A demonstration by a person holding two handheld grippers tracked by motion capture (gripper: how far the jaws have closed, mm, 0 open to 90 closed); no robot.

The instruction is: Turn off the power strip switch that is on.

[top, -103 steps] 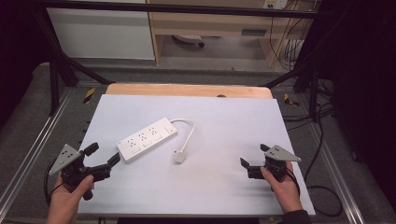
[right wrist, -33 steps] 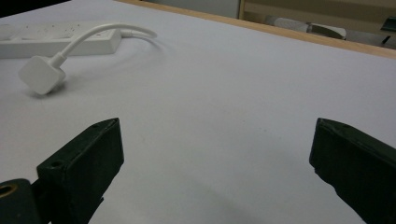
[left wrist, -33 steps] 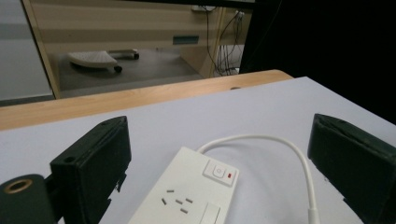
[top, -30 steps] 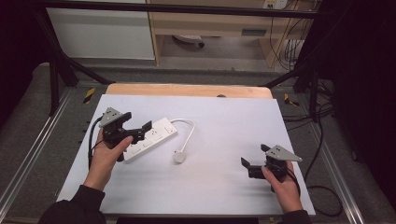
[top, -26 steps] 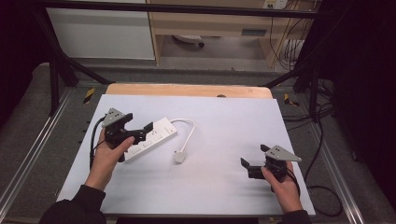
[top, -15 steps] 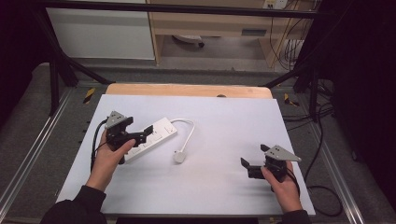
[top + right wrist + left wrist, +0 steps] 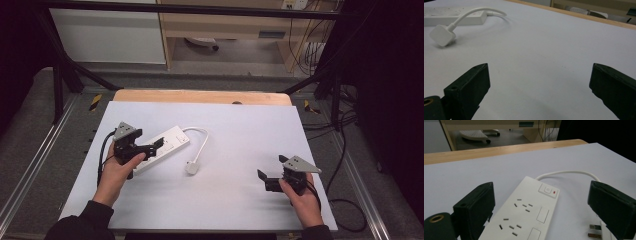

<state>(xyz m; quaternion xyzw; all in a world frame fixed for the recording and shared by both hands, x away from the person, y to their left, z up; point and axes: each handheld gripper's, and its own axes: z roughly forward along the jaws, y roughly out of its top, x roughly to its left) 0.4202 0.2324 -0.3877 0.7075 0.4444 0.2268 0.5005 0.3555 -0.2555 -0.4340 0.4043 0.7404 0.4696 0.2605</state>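
A white power strip [image 7: 165, 144] lies at an angle on the left half of the white table top [image 7: 240, 125]. Its short white cable [image 7: 202, 137] loops round to a white plug [image 7: 191, 167] lying near the middle. My left gripper [image 7: 152, 146] is open at the strip's near end. In the left gripper view the strip [image 7: 524, 217] runs between the two wide-apart jaws, and its switch [image 7: 548, 190] with a red light is at the far end. The plug's pins [image 7: 595, 231] show by the right jaw. My right gripper [image 7: 270, 171] rests open at the front right, with bare table between its jaws [image 7: 539, 92].
A wooden strip [image 7: 200, 96] edges the far side of the table. Metal rails [image 7: 30, 165] run along both sides, and black cables [image 7: 345, 145] hang off to the right. From the right gripper, the plug [image 7: 442, 35] and strip [image 7: 454, 16] lie far off at the upper left.
My left gripper has come from the front left corner up to the power strip, then eased slightly along its near end. The right gripper has stayed put.
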